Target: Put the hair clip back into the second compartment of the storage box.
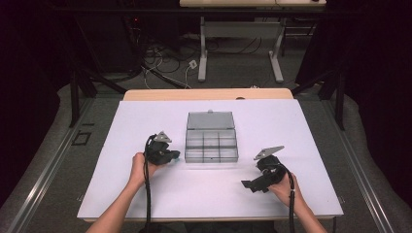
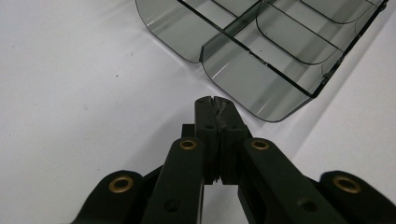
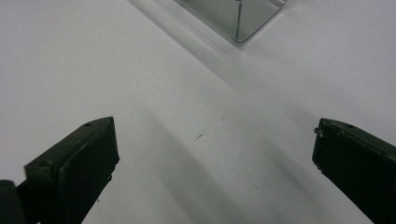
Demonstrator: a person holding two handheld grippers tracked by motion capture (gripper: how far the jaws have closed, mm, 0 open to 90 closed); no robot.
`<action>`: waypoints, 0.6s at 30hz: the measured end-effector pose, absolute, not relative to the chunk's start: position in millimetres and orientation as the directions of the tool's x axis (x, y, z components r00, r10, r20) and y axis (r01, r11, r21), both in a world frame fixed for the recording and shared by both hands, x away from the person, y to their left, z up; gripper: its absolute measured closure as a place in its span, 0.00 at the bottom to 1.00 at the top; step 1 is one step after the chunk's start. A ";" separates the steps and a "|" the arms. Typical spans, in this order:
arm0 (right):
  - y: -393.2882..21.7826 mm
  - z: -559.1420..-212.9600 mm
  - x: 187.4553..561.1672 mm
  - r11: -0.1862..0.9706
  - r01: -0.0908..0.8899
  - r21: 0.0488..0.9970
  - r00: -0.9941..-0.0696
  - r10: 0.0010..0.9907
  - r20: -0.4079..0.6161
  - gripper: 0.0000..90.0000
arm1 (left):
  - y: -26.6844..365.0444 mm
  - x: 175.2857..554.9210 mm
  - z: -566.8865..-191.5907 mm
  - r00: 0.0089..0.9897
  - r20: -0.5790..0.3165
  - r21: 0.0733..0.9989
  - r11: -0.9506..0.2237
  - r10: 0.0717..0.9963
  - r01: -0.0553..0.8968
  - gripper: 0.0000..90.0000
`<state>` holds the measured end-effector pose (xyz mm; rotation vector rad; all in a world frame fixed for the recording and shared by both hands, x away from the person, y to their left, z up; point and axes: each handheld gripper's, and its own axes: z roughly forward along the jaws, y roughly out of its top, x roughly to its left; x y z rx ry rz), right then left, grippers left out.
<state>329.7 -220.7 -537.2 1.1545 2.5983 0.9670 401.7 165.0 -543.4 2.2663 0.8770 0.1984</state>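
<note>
A clear grey compartment box (image 1: 212, 147) lies at the middle of the white table, its lid (image 1: 210, 120) folded open behind it; the compartments look empty. My left gripper (image 1: 174, 156) rests just left of the box, jaws pressed together with nothing between them. In the left gripper view the shut gripper (image 2: 215, 103) stops a little short of the box's rounded near corner (image 2: 261, 70). My right gripper (image 1: 257, 175) sits lower right of the box, jaws spread wide. Its view has the open gripper (image 3: 212, 154) over bare table, the box corner (image 3: 236, 16) far ahead.
The white table top (image 1: 145, 194) lies on a wooden table whose far edge (image 1: 209, 93) shows behind it. Black cables trail from both grippers toward the person. Desk legs and floor cables (image 1: 204, 53) stand beyond the table.
</note>
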 end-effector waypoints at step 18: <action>-222.9 -534.9 326.6 0.499 0.603 0.623 -0.702 0.702 0.117 0.00 | 176.5 390.6 -529.7 0.718 -0.064 0.700 -0.481 0.693 0.527 0.99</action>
